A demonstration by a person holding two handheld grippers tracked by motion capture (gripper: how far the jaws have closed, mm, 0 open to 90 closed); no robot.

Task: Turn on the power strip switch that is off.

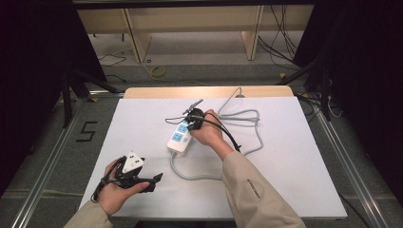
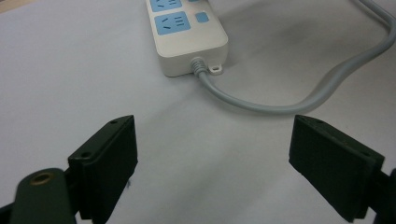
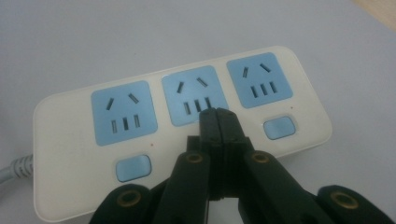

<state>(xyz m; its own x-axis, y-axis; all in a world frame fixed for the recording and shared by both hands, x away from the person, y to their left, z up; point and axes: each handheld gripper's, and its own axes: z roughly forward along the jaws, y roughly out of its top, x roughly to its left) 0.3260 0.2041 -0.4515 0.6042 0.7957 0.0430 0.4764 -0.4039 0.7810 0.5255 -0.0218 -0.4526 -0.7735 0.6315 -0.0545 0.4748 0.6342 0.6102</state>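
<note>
The power strip (image 3: 182, 135) lies near the middle of the white table (image 1: 294, 180), and the right gripper (image 3: 217, 116) is directly over it. Its two black jaws are pressed together with nothing between them, and their joined tip sits at the lower edge of the middle blue socket (image 3: 194, 100), just above the place where that socket's switch should be. Two blue switches (image 3: 133, 168) show beside the other sockets, so I judge the closed tip is used like one finger to push the hidden middle switch; whether it already touches I cannot tell. The left gripper (image 2: 212, 163) hovers near the front left part of the table, well apart from the strip, with its jaws wide open and empty; probably it only waits. The grey cable (image 2: 280, 105) leaves the near end of the strip and curls in loops over the table to the far edge. A "5" (image 1: 87, 131) is marked on the floor at the left. No brand is readable on the strip.
</note>
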